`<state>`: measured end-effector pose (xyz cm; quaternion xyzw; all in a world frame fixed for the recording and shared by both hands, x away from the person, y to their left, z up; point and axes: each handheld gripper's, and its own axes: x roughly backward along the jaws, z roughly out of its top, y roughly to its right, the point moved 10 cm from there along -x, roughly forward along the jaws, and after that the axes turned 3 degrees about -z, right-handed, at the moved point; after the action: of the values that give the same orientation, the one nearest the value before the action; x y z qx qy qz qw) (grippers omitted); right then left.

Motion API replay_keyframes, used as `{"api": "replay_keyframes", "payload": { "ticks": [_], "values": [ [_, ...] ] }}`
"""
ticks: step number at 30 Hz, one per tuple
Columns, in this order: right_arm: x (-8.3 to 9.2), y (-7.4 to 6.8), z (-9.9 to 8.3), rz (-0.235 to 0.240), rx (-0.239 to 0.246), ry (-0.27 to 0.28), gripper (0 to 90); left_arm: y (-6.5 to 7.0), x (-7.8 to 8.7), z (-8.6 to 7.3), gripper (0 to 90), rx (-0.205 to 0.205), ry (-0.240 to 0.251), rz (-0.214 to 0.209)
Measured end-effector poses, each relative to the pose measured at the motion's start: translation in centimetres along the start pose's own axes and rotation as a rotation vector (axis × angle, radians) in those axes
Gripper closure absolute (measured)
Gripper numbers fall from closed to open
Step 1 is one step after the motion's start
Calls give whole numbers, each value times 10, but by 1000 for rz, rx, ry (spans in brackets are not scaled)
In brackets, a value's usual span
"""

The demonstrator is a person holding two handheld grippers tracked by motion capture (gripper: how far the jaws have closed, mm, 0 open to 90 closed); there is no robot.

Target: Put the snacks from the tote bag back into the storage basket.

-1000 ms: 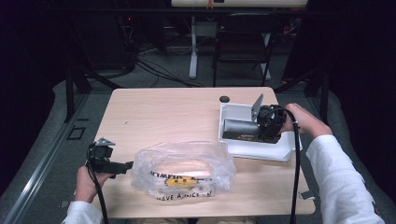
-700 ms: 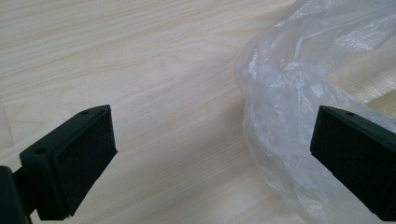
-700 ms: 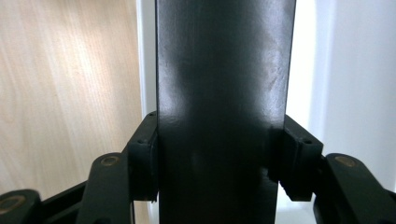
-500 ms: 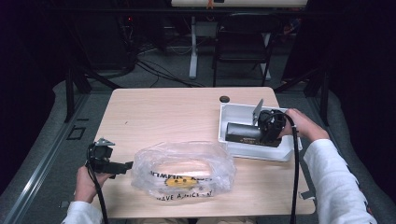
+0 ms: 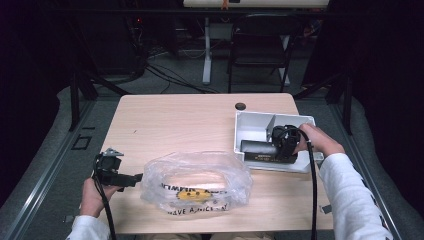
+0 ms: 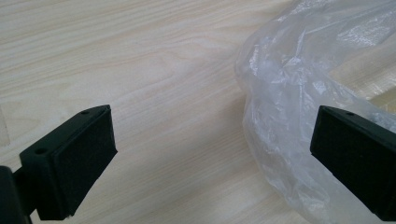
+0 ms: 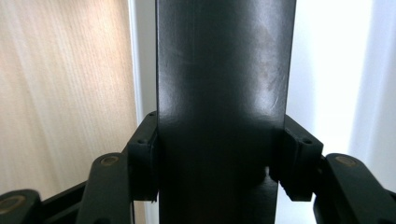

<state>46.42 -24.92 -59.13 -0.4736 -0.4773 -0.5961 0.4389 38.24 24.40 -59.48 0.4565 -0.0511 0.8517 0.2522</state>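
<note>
Right gripper [image 5: 280, 145]: its jaws are clamping a black box [image 7: 224, 93] from both sides, the pads pressing flat against its long faces in the right gripper view.
Black box: long, dark and matte with a faint sheen, it is lying in the near part of a white tray [image 5: 250, 122], running along the tray's near wall; pale lettering is showing on its side in the high view, too small to read.
Right hand [image 5: 320, 142]: it is gripping the gripper's body from the tray's right end, a white sleeve trailing back to the bottom edge.
Tray: it is sitting at the right edge of the table [image 5: 190, 120], with an upright divider standing inside it.
Left gripper [image 5: 131, 177]: its jaws are standing wide apart with nothing pinched between them; in the left gripper view one pad is hovering over bare wood and the other is sitting at the edge of a bag [image 6: 299, 93].
Bag: clear crinkled plastic with a yellow print and dark lettering, it is lying on the near middle of the table, just beside the left gripper's tips.
Left hand [image 5: 92, 192]: it is holding its gripper at the table's near left corner.
</note>
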Motion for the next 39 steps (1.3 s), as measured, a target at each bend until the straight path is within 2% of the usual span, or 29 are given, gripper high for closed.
{"api": "replay_keyframes", "payload": {
  "ticks": [7, 8, 11, 13, 14, 19, 22, 27, 29, 33, 34, 35, 36, 37, 39],
  "values": [
    [-14, -5, -3, 29, -12, -3, 425, 0, 0, 0, 0, -2, -4, -1],
    [-15, -4, -4, 35, 0, -14, 425, 0, -1, 0, 0, -2, -2, -1],
    [-20, -4, -5, 36, 1, -15, 423, 0, -1, -1, 0, -3, -5, -1],
    [-22, -3, -6, 34, 1, -35, 416, 0, -1, -1, 0, 1, -2, -1],
    [-25, -3, -7, 37, -12, -33, 409, 0, -1, -1, 0, 1, -3, -1],
    [-23, 1, -9, 8, -51, -53, 258, 0, 0, -1, 0, -3, -5, 0],
    [-16, 2, -10, 1, -69, -67, 222, 0, 0, 0, 0, 0, -1, 0],
    [7, 4, -4, -14, -164, 11, 167, 0, 0, 0, 0, -3, -1, 2],
    [15, 2, -1, -3, -201, 45, 148, 0, 0, 0, 0, -5, 0, 2],
    [34, -1, 5, -31, -272, 110, 127, 0, 1, 0, 0, -7, -1, 3],
    [38, -3, 8, -22, -294, 133, 127, 0, 1, 0, 0, -8, 0, 3],
    [42, -3, 9, -37, -315, 148, 121, 1, 1, 0, 0, -7, 5, 4],
    [47, -6, 9, -32, -318, 152, 121, 0, 1, 0, 0, -9, 5, 5],
    [50, -9, 12, -28, -344, 182, 120, 0, 1, 0, 0, -7, 6, 6],
    [57, -14, 12, -43, -365, 189, 110, 0, 1, 1, 0, -7, 7, 7]
  ]
}}
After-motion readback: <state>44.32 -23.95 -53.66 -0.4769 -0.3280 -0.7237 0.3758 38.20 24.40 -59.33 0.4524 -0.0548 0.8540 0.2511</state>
